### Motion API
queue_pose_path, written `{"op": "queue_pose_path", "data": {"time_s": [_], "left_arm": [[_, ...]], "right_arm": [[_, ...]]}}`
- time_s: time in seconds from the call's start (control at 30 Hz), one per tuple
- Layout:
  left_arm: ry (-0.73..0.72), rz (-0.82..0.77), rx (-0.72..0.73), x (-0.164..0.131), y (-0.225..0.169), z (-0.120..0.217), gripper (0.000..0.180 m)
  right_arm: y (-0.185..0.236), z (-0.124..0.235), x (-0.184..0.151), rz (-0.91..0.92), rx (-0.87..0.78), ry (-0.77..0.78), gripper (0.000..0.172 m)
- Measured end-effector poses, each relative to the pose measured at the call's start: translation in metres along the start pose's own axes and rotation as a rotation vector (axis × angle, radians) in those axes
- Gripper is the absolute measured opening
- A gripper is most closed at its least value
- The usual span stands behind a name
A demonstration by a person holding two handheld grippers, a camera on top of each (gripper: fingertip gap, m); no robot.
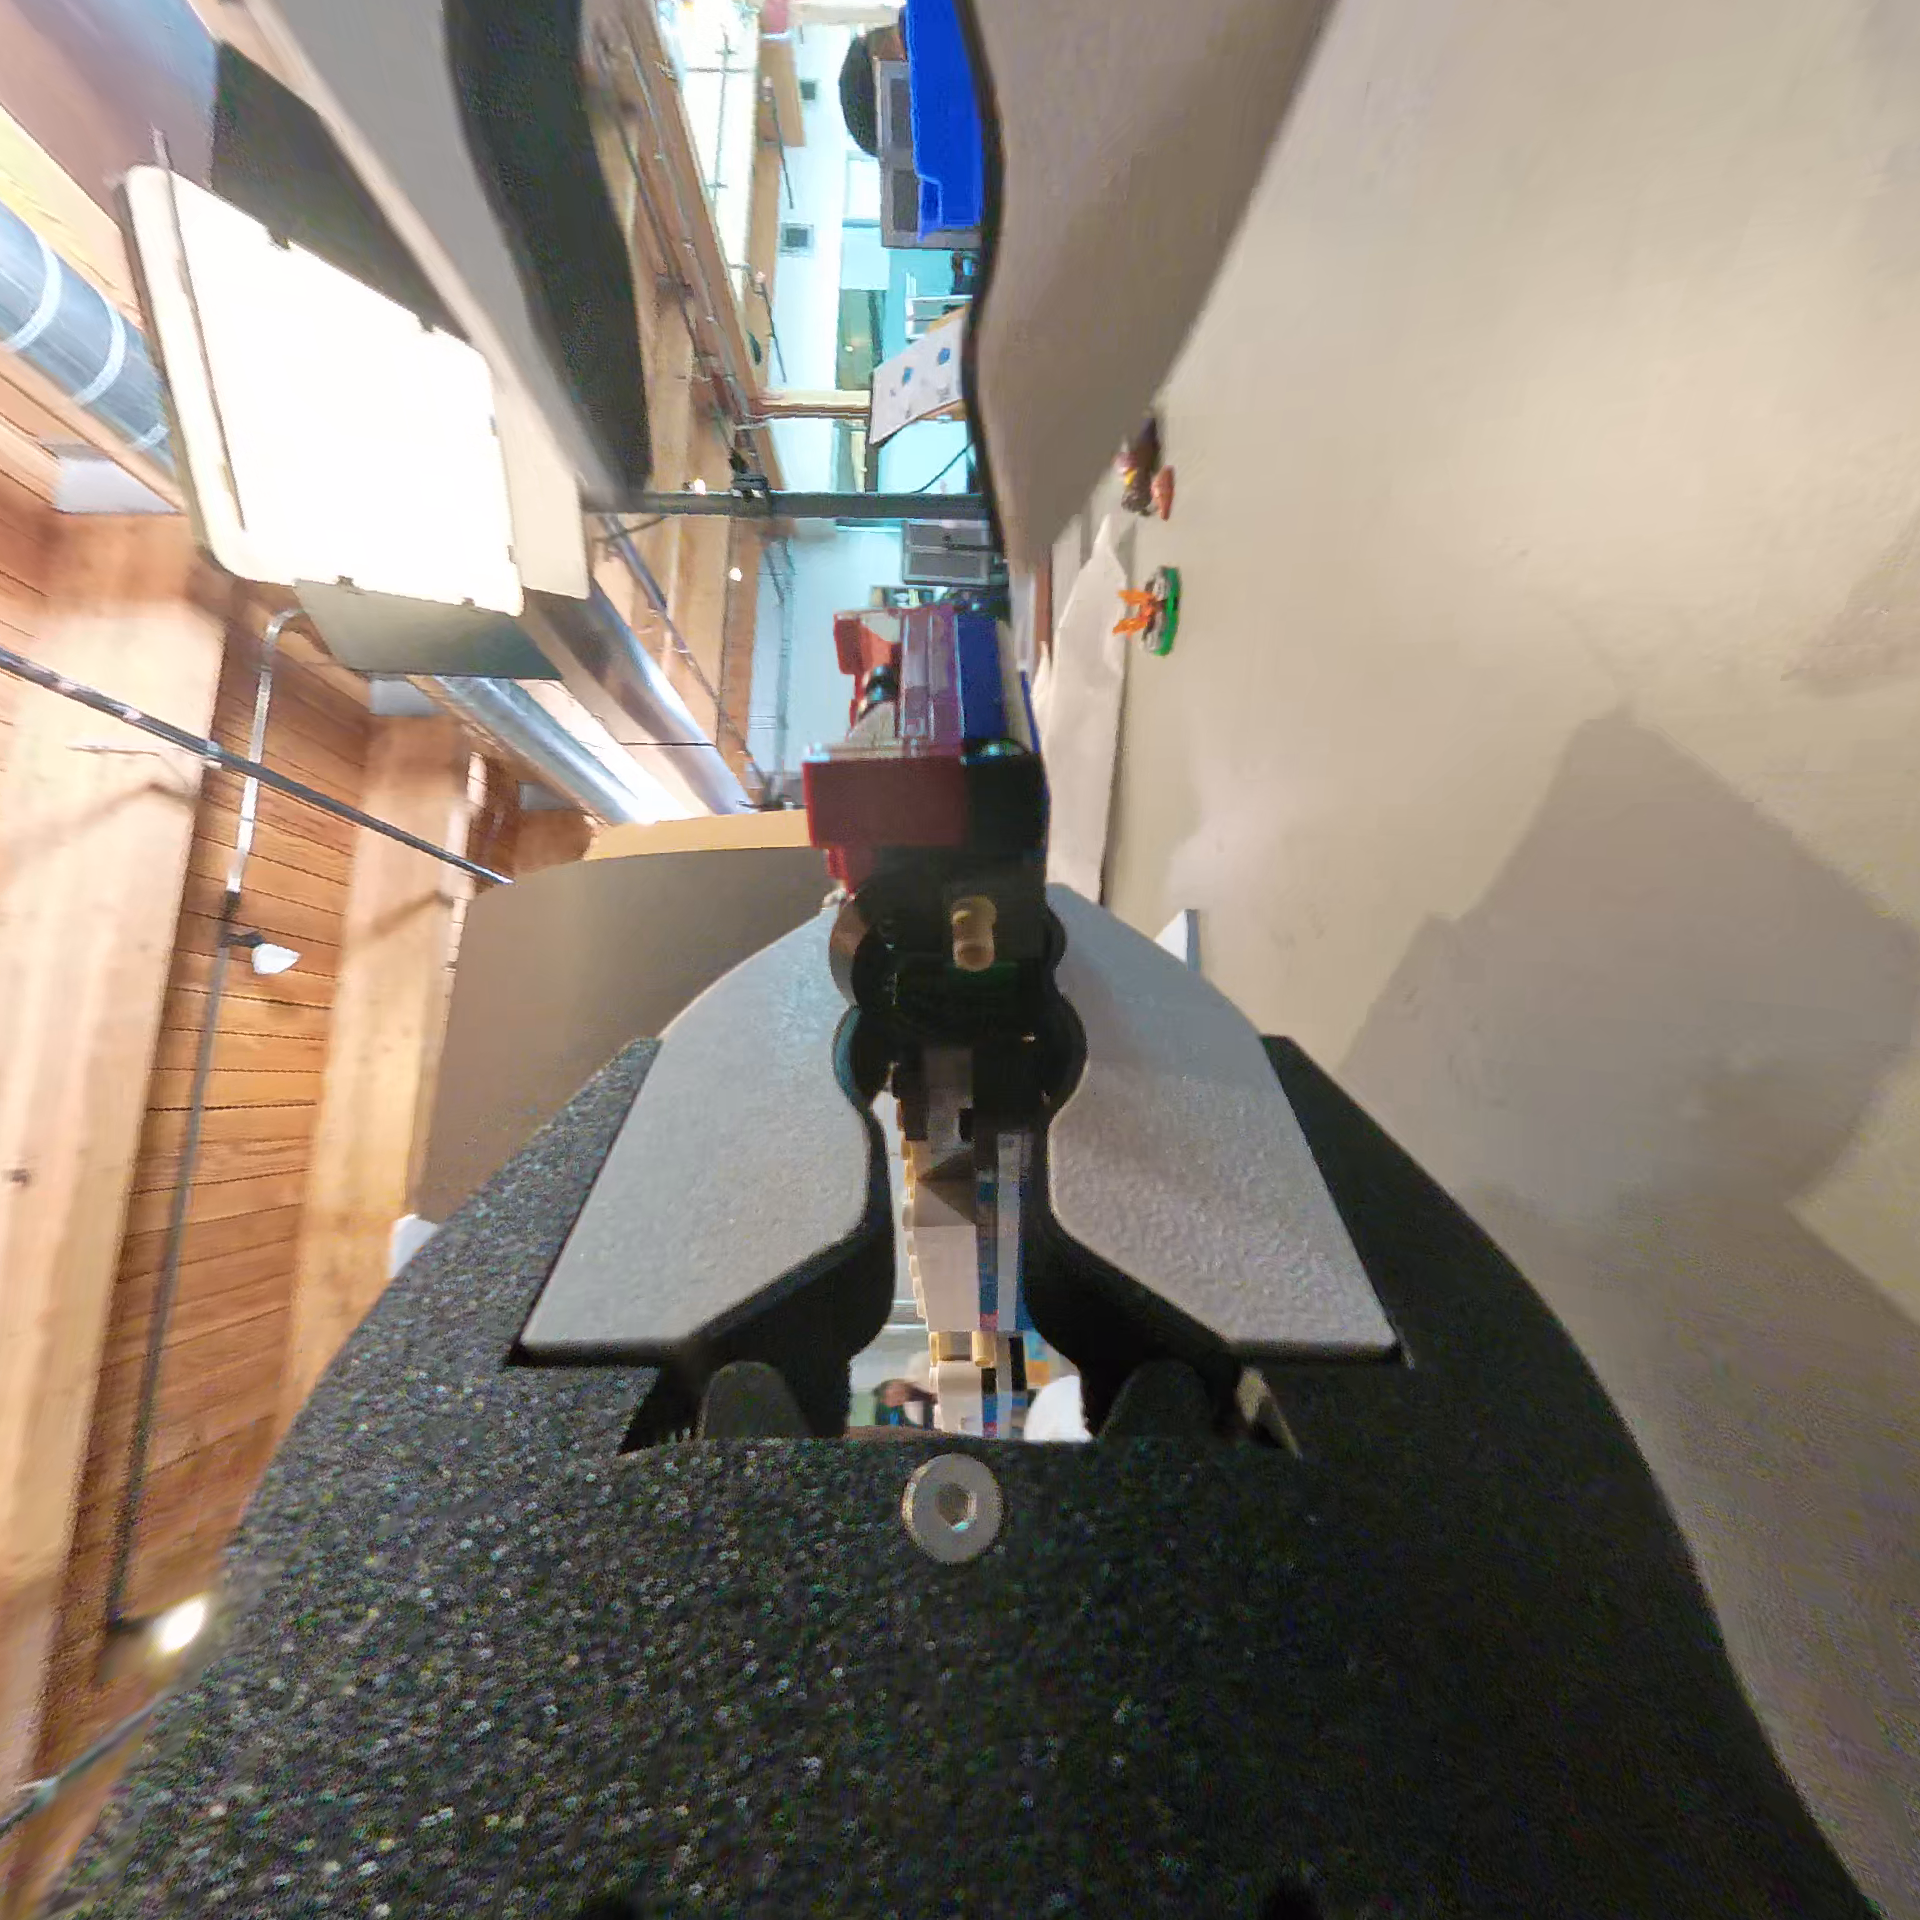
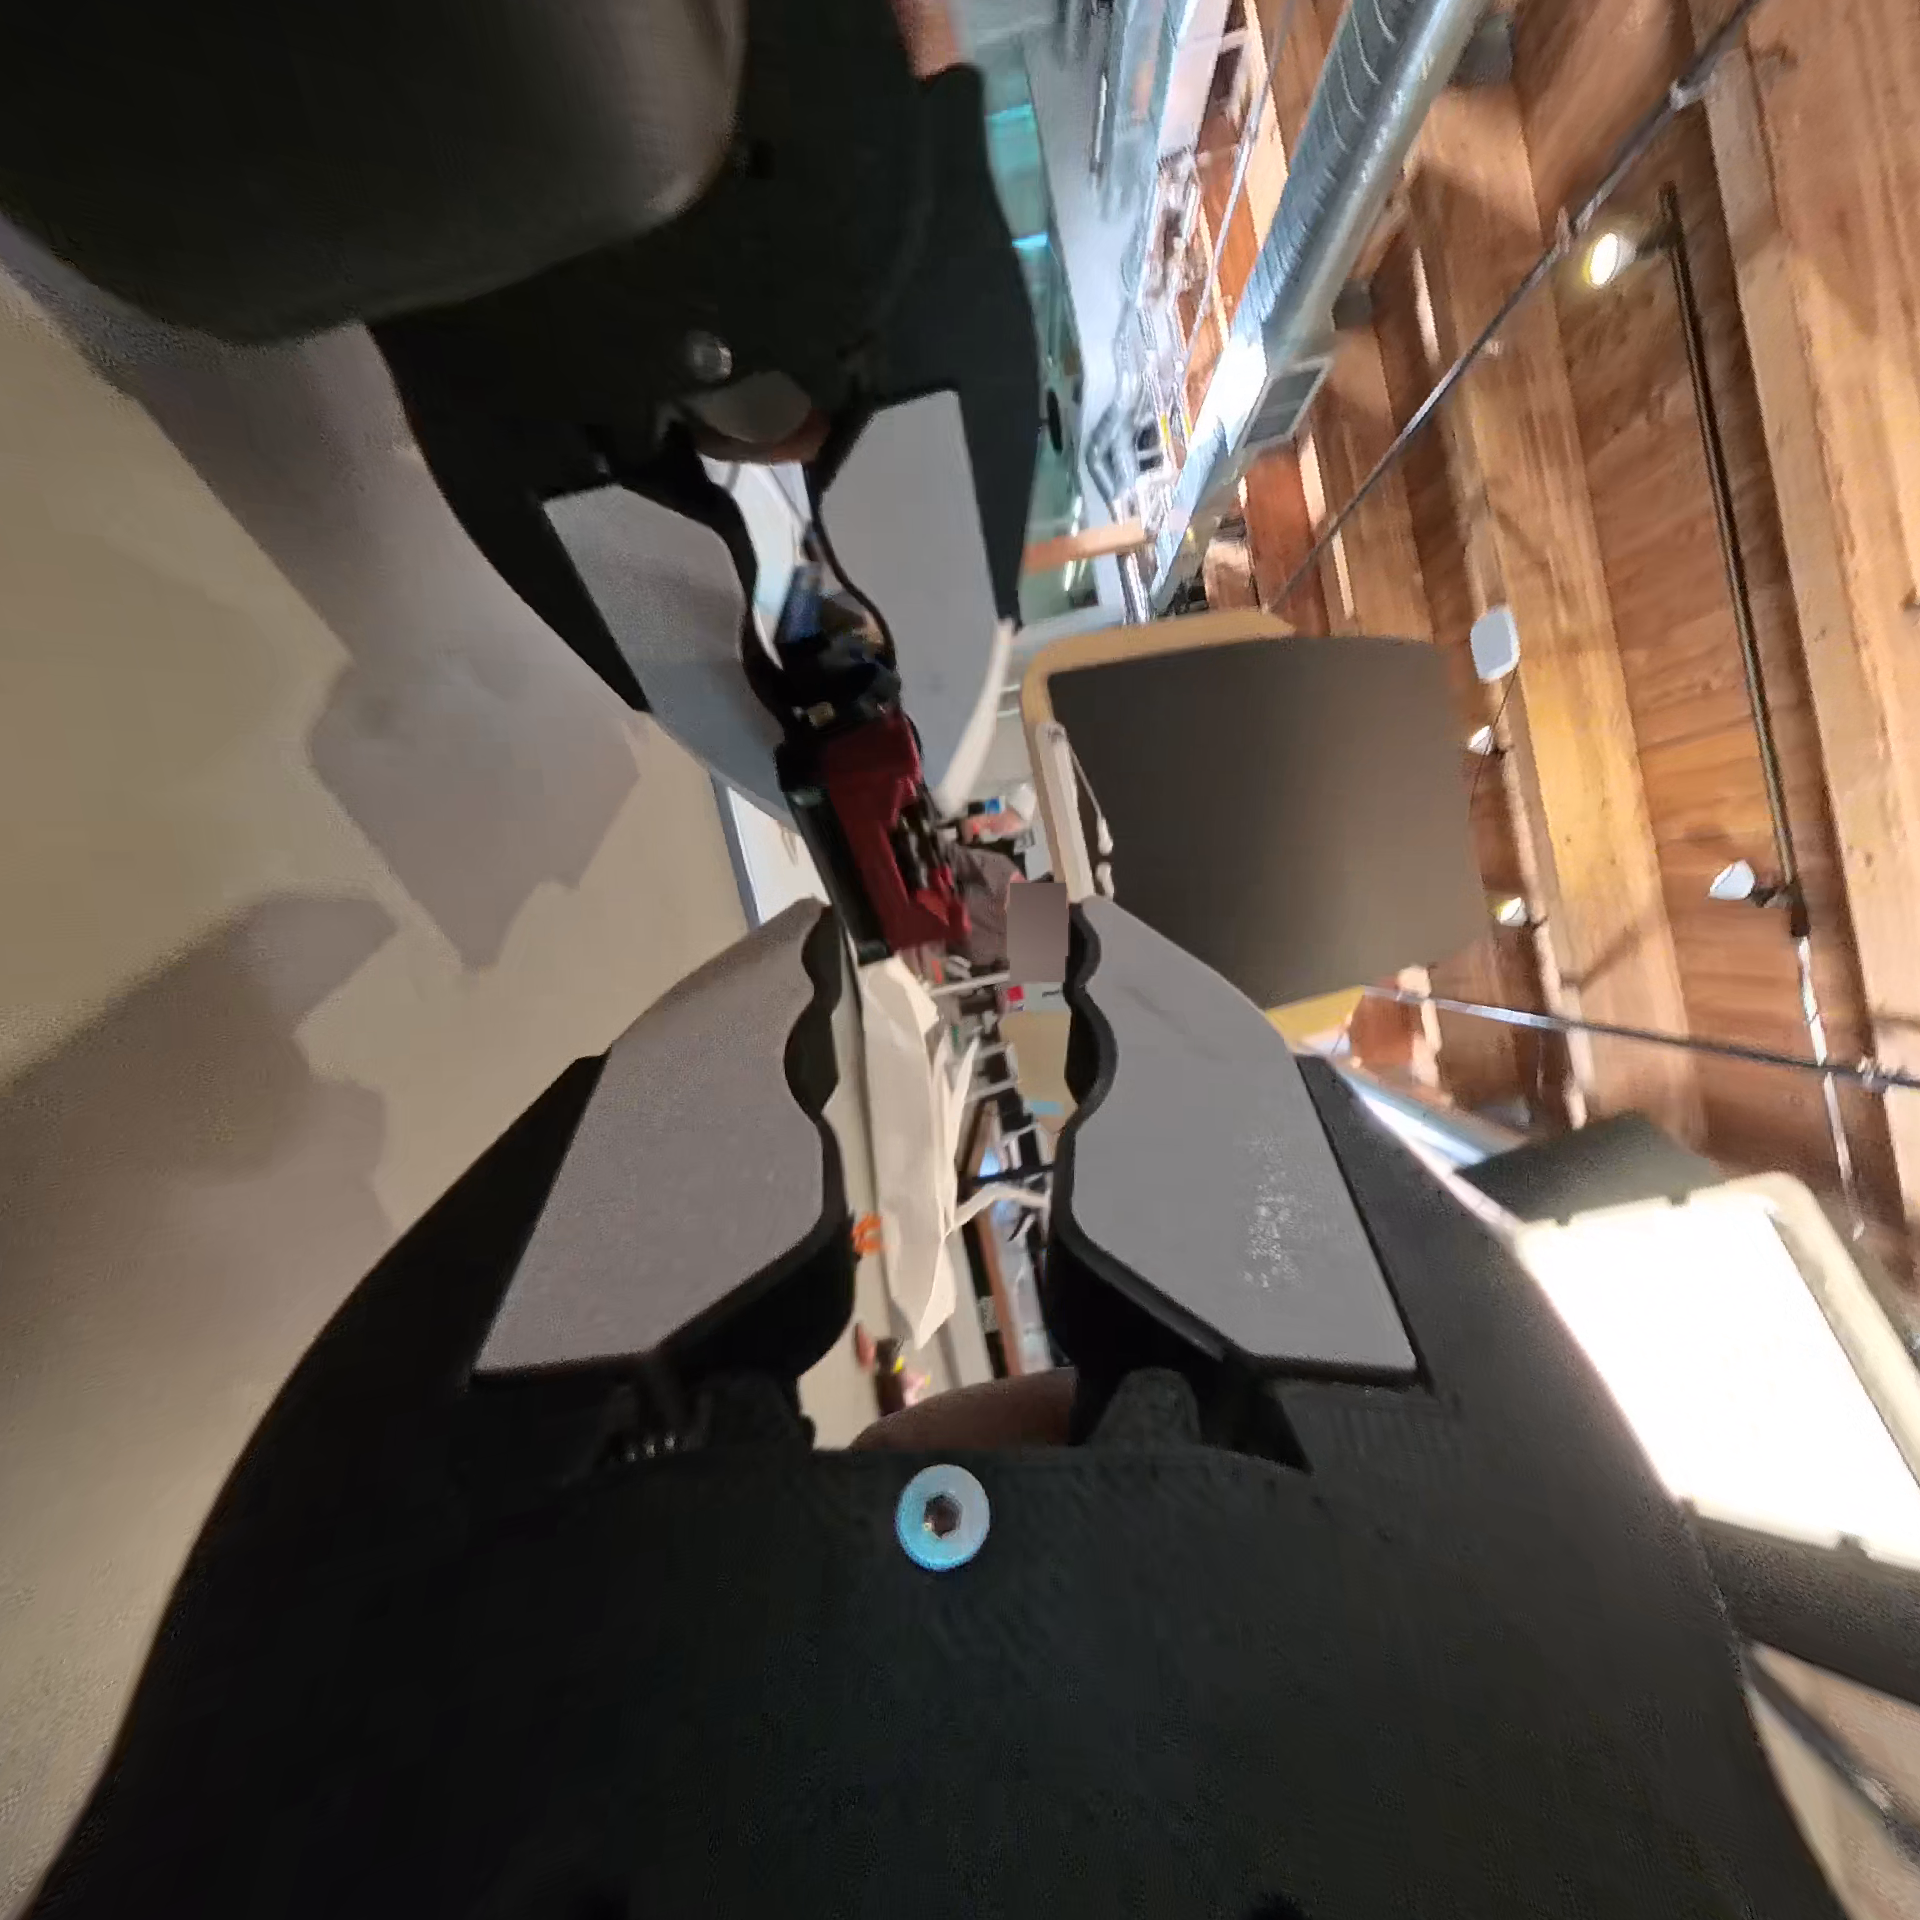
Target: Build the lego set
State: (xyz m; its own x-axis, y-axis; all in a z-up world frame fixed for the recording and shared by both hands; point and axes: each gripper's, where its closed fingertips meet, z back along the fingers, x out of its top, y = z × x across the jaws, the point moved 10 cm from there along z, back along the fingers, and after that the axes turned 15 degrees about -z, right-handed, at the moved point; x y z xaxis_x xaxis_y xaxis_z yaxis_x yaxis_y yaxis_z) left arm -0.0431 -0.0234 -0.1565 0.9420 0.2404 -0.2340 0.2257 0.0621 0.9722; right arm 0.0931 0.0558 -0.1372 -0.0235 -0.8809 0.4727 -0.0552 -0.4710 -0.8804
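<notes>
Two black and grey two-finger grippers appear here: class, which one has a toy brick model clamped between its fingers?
The left gripper: its fingers grip a multicoloured brick model. The right gripper stands open, gripping nothing.

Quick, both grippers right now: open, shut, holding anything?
Left gripper: shut on a toy brick model, red and black at its front end, lifted off the table.
Right gripper: open, holding nothing; its tips are close to the model.

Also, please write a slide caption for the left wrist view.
Left gripper clamps a multicoloured brick model beside a beige table.
</notes>
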Motion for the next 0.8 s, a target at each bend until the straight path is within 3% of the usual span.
{"op": "queue_pose_path", "data": {"time_s": [0.4,0.57,0.8], "left_arm": [[-0.048,0.373,-0.040,0.007,0.024,-0.037,0.024],[-0.056,0.371,-0.054,0.024,0.029,-0.048,0.025],[-0.096,0.219,-0.098,0.057,0.026,-0.059,0.024]], "right_arm": [[-0.003,0.055,-0.017,-0.093,-0.099,0.062,0.035],[-0.008,0.072,-0.022,-0.112,-0.130,0.059,0.034],[-0.011,0.089,-0.037,-0.122,-0.127,0.100,0.032]]}}
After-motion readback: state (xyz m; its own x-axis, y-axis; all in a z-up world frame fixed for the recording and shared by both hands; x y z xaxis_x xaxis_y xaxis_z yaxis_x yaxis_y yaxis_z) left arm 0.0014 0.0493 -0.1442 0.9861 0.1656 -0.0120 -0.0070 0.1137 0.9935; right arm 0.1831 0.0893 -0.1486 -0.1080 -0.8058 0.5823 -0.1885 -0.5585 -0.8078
